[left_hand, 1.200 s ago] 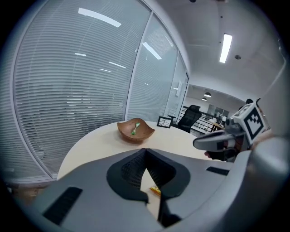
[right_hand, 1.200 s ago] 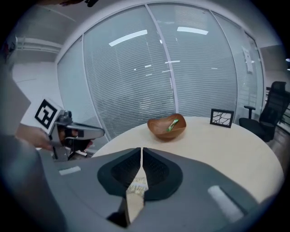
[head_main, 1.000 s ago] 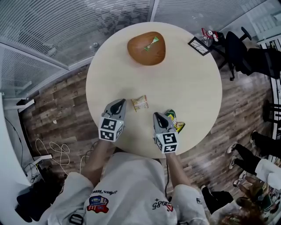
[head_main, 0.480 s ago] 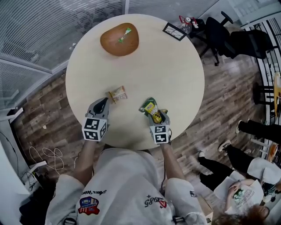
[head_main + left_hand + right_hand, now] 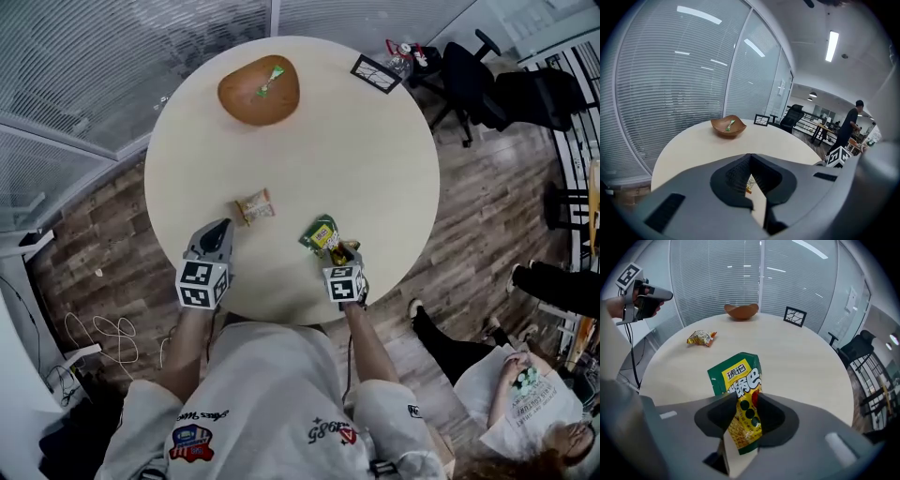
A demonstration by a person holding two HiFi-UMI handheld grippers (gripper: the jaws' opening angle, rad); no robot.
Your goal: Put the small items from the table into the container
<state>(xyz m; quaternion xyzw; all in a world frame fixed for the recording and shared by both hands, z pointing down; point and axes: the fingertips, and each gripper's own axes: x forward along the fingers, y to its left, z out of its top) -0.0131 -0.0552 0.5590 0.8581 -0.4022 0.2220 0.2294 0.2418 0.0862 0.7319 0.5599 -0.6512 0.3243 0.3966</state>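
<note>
Right gripper (image 5: 339, 253) has dropped from beside the green packet (image 5: 322, 232) onto its near end. Its claw, which was pressed together, spread wide and is now closing again. Your right gripper view shows the packet running up between the two jaws, with both pads right at its sides. I can't call it a firm pinch yet, so treat the packet as not lifted; it lies on the table (image 5: 375, 178), near right.

Your left gripper (image 5: 220, 230) has barely shifted. Its claw is pressed together, tips meeting, with nothing in it, and it points toward the tan packet (image 5: 254, 206), just beyond it.

For the task, this looks like pickup of the second item. The bowl (image 5: 246, 101) at the far left already holds one small green wrapper (image 5: 272, 74). The two packets are outstanding, both well apart from the bowl.

Hard to read:
- The near end of the green packet is under your right gripper in the head view, so the exact bite point is hidden there.
- The tan packet shows only as a sliver behind the shut jaws in the left gripper view.
- The small black frame (image 5: 377, 73) at the far right edge is unclear; I can't tell if it counts as an item.
- People at the right edge are cut off.
</note>
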